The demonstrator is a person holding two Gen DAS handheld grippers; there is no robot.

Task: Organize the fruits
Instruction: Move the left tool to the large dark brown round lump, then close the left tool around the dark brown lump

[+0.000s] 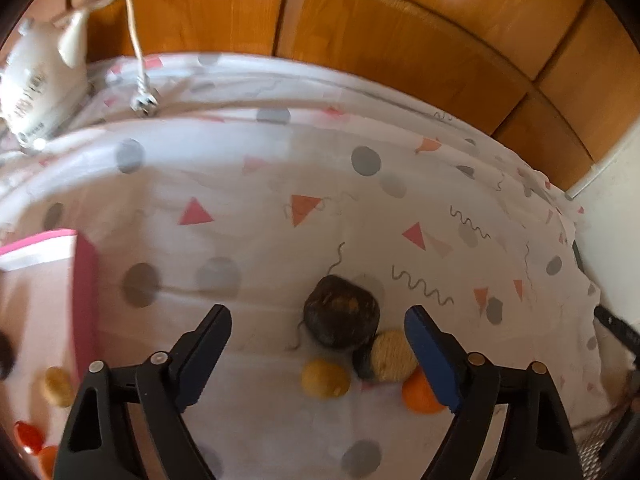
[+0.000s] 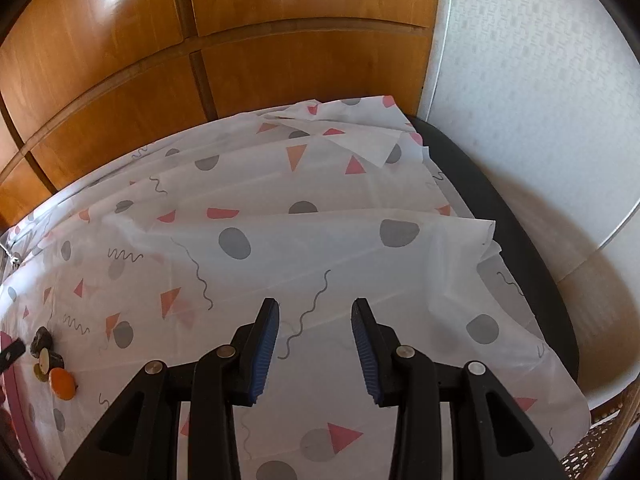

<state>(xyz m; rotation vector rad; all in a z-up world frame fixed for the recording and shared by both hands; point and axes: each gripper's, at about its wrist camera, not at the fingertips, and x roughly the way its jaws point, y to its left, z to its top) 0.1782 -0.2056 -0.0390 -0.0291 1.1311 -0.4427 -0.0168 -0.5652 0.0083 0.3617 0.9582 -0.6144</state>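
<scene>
Now reaching for dark fruit [image 1: 341,311] on table [image 1: 240,184]: left tongs [image 1: 318,344] apart, empty; right tongs [image 2: 314,344] narrowly apart, idle. Next: lower, straddle, clamp.

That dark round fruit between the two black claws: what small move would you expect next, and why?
Probably the left gripper eases down and forward until its open jaws straddle the dark fruit. The fruit lies on the patterned cloth ahead of the fingertips, untouched, with a yellow fruit and an orange close beside it, and the pink box sits to the left.
</scene>
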